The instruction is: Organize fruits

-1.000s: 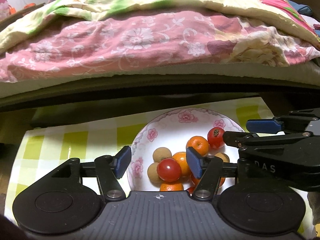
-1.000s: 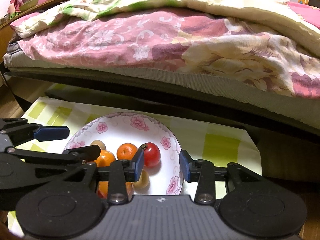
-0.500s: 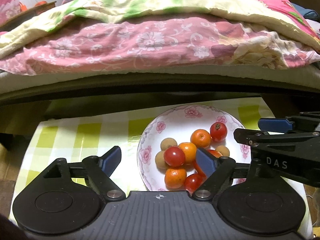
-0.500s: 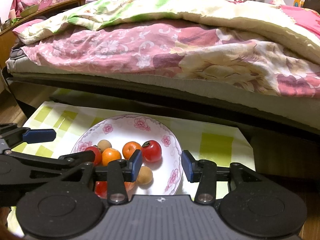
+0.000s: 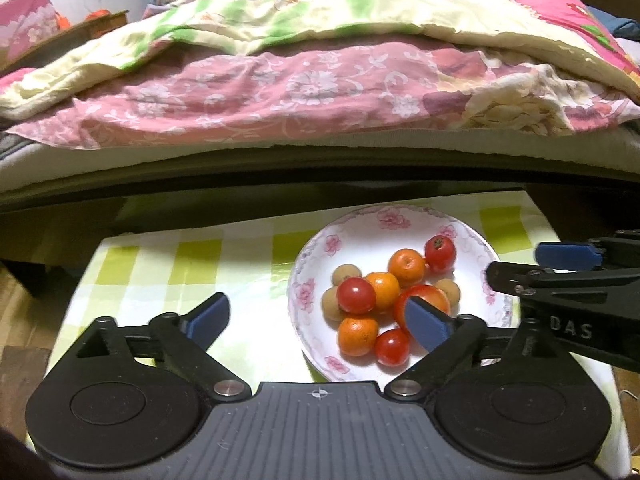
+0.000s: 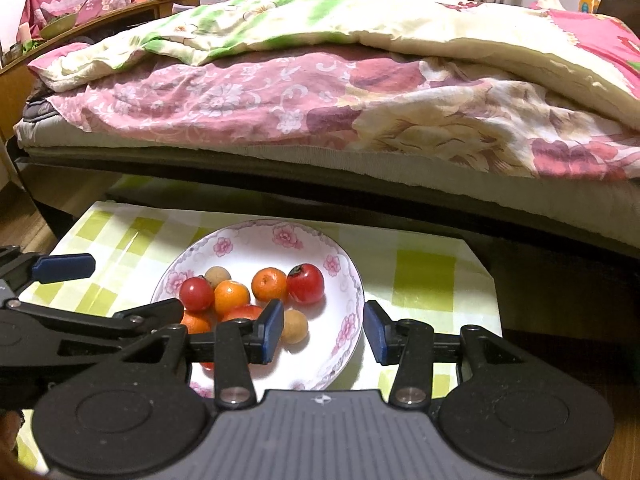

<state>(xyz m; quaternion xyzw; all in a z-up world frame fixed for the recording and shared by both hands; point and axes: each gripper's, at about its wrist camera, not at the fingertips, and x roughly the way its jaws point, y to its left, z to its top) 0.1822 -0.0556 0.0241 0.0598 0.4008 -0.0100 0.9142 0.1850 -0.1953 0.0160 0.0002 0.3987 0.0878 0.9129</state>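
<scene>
A white plate with pink flowers (image 5: pixel 464 236) (image 6: pixel 248 240) holds several fruits: red tomatoes (image 5: pixel 356 295) (image 6: pixel 306 283), oranges (image 5: pixel 407 267) (image 6: pixel 270 283) and small tan longans (image 5: pixel 344 273) (image 6: pixel 295 326). My left gripper (image 5: pixel 320 318) is open and empty, raised above the plate's left rim. My right gripper (image 6: pixel 324 332) is open and empty, above the plate's right rim. Each gripper shows at the side of the other's view.
The plate stands on a small table with a green and white checked cloth (image 5: pixel 168 268) (image 6: pixel 424 276). A bed with pink and green floral quilts (image 5: pixel 320 80) (image 6: pixel 320 80) runs close behind the table. Wooden floor (image 6: pixel 24 224) lies to the left.
Both grippers have pulled back and risen, so the plate looks smaller and lower. The left gripper's jaws have opened wider. The fruits have not moved.
</scene>
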